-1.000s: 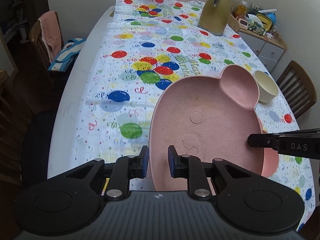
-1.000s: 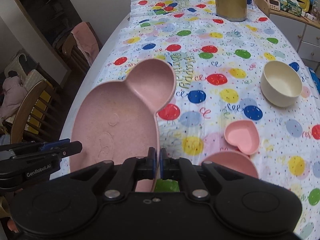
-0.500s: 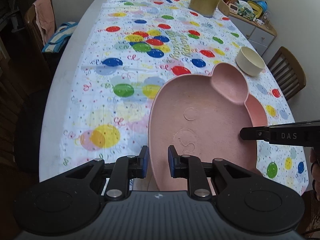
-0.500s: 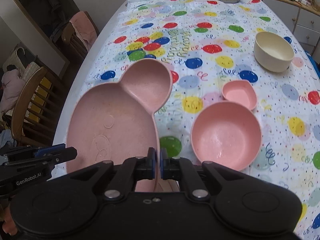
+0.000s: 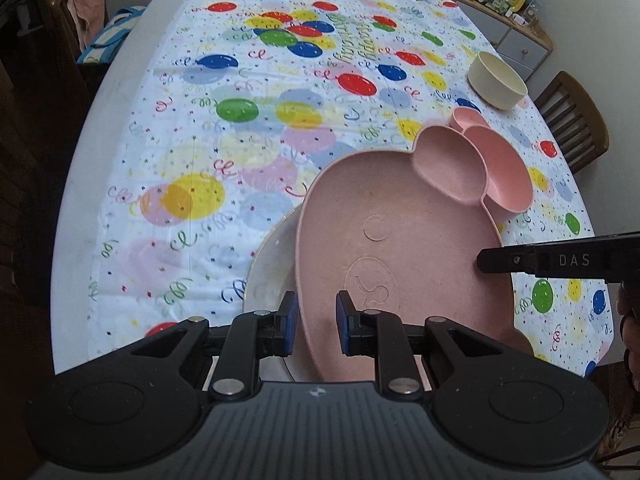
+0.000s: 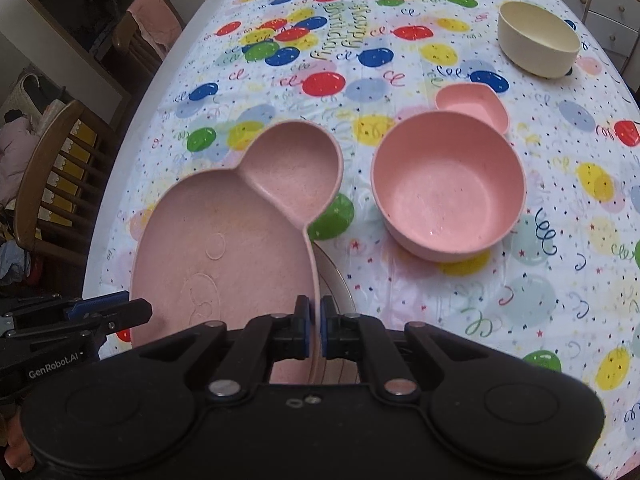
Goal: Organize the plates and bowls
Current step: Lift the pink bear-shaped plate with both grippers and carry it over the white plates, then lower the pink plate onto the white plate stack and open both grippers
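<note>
Pink plate [image 5: 404, 240] carried over a white plate [image 5: 268, 272] near the table's [image 5: 132, 92] edge — left gripper [image 5: 313, 322] pinching its left rim, right gripper [image 6: 314, 330] nipped tight on its right rim. Beside it, pink bowl [image 6: 448, 196], heart dish [image 6: 472, 106], cream bowl [image 6: 538, 38] farther off.

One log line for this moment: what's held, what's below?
left gripper: shut on pink mouse plate | right gripper: shut on plate rim | below: white plate
</note>
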Motion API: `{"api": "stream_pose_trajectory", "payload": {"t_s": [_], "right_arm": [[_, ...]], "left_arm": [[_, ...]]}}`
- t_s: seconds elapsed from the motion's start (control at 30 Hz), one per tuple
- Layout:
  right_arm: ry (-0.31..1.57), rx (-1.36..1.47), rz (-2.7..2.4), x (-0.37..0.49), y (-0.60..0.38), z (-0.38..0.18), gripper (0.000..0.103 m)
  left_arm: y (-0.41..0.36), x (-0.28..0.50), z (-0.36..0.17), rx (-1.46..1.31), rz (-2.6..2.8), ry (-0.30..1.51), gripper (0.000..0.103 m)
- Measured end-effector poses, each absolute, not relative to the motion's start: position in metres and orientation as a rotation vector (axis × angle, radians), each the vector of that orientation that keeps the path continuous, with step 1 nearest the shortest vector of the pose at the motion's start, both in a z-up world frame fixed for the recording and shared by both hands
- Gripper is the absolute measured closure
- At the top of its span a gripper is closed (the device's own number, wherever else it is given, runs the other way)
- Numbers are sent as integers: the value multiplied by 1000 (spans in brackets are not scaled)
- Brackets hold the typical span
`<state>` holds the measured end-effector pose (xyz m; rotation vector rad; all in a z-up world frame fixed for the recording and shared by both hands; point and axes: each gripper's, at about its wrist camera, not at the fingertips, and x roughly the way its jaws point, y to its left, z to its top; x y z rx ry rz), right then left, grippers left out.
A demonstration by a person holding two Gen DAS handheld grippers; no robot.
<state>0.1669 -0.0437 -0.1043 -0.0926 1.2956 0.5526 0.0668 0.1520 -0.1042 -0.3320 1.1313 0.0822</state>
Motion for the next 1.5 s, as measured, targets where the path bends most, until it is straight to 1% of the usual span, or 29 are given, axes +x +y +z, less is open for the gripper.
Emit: {"api": "stream_pose_trajectory", "payload": {"t_s": [0.43, 0.7, 0.87, 0.93, 1.17, 1.27, 1.33, 1.5], "right_arm": [[1333, -80, 516, 163, -60, -119, 99], [1320, -56, 515, 165, -63, -119, 98], [1315, -56, 518, 163, -60, -119, 92], [1316, -56, 519, 163, -60, -119, 87], [1292, -57, 524, 158, -63, -110, 81], [1277, -51, 533, 155, -65, -104, 78], [1263, -54, 538, 152, -65, -100, 73], [1229, -50, 544, 145, -67, -89, 68]], "left_arm": [[141, 68, -117, -330, 72, 1154, 83], [141, 69, -123, -336, 78, 1170, 83], [142, 68, -125, -341, 84, 1177, 83], [143, 66, -125, -337, 88, 1176, 83], [146, 61, -119, -337, 104, 1165, 83], [146, 59, -112, -328, 105, 1150, 83], [146, 57, -107, -321, 103, 1136, 83], [141, 55, -93, -292, 88, 1099, 83]]}}
